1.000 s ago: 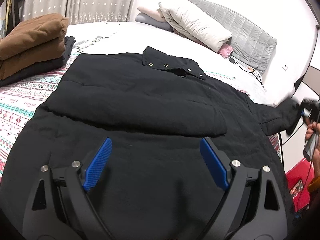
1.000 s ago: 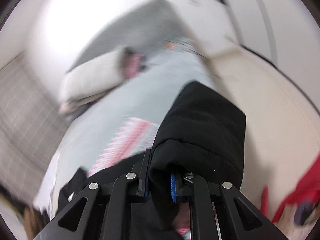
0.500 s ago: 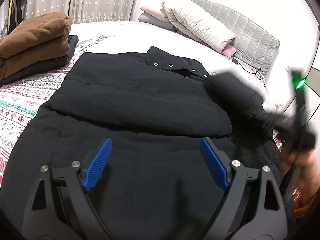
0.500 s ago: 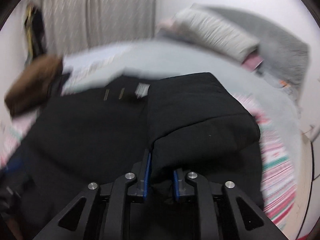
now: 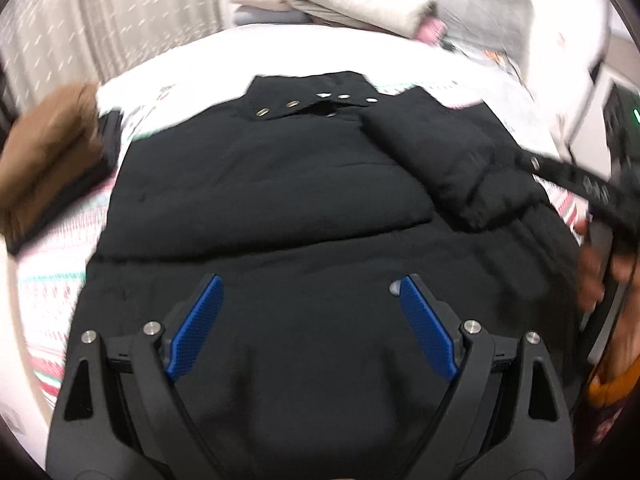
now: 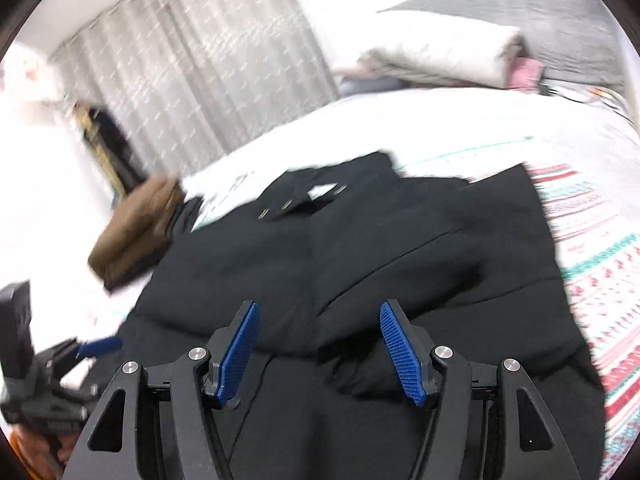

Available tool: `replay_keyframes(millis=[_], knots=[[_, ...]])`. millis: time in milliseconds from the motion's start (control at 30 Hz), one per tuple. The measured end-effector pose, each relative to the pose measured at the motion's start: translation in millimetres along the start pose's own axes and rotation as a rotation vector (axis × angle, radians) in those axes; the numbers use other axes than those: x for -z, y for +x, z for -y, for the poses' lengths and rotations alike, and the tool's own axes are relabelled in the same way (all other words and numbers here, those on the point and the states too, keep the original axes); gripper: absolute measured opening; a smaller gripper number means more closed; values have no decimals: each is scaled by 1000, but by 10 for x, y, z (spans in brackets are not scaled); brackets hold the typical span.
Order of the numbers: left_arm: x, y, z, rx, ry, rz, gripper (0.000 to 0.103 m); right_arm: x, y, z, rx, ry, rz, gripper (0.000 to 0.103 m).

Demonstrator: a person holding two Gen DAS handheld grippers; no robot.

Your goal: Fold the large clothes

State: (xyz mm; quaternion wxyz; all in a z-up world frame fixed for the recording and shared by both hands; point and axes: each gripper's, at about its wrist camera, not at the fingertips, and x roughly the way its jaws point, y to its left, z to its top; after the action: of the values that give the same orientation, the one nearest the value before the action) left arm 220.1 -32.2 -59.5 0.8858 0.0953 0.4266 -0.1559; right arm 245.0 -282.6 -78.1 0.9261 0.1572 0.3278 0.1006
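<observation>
**Black coat flat on the bed, both sleeves folded in**

The bed [image 5: 304,46] carries the black coat [image 5: 280,208], spread across its patterned cover with the collar toward the pillows [image 6: 448,54]. Both sleeves lie folded over the coat's chest. A brown folded garment [image 6: 136,228] sits beside the coat's shoulder. The left gripper [image 5: 308,292] hovers over the coat's lower body, jaws spread, grasping nothing. The right gripper [image 6: 318,320] hangs above the coat's folded sleeve, jaws likewise released.
</observation>
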Motion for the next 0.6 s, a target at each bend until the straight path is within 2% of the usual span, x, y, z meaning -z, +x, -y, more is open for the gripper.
replay_keyframes(millis=[67,100,167,267,500,600], knots=[[-153,16,180,-9,43,-10,90,-45,-83,146,38,57,7,60],[-225,40,267,-10,56,-15,90,-41,-114,220,47,81,17,57],[-382,138,473,5,79,-24,90,-43,-141,388,58,131,24,44],[-546,359,800,15,113,-28,90,-39,-250,523,76,178,33,37],[-698,898,1506,-50,264,47,90,54,-215,871,86,306,0,35],[-728,1116,1607,-126,297,77,78,103,-157,947,114,320,-26,35]])
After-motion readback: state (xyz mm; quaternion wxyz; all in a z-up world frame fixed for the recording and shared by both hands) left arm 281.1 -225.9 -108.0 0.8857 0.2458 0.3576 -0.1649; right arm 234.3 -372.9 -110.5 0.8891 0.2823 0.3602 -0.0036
